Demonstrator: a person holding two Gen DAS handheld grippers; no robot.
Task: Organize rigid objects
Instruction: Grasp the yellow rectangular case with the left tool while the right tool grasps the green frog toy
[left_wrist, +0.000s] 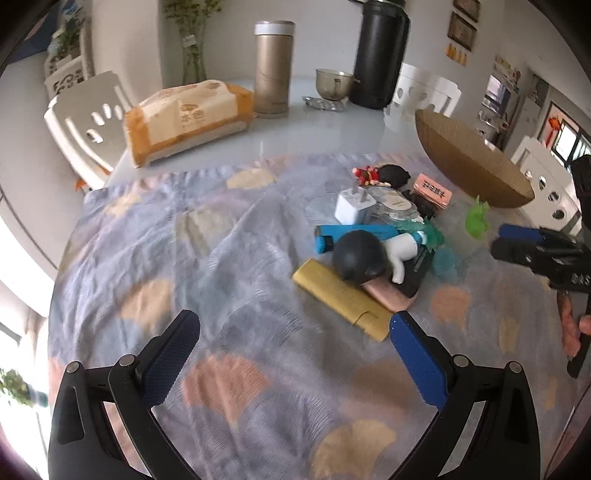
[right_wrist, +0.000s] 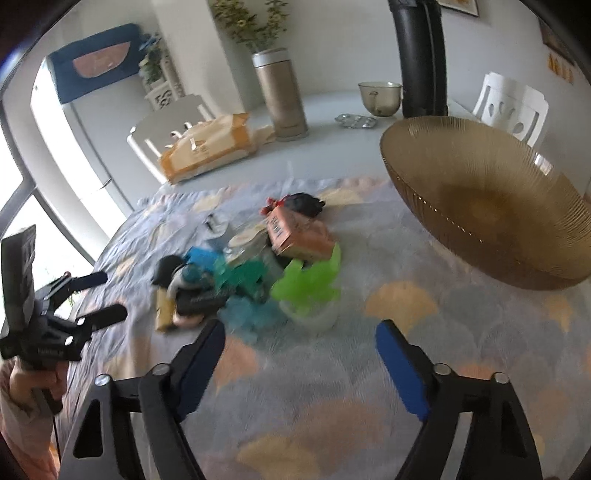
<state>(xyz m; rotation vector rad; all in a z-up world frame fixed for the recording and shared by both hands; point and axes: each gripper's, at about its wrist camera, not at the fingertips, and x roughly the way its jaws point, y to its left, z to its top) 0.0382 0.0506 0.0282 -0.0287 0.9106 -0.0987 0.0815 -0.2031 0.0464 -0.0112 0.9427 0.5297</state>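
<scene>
Two hand-held grippers are seen w/ jaws spread, nothing pinched: left hand-held gripper and right hand-held gripper, both held above the patterned cloth near the pile of small objects. Amber bowl is set just right of the pile; the tissue pack lies well behind-left of it on the surface.

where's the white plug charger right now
In the left wrist view the white charger sits near the far side of the pile on the patterned cloth, prongs up, just beyond the blue tube and beside a clear round container.
</scene>
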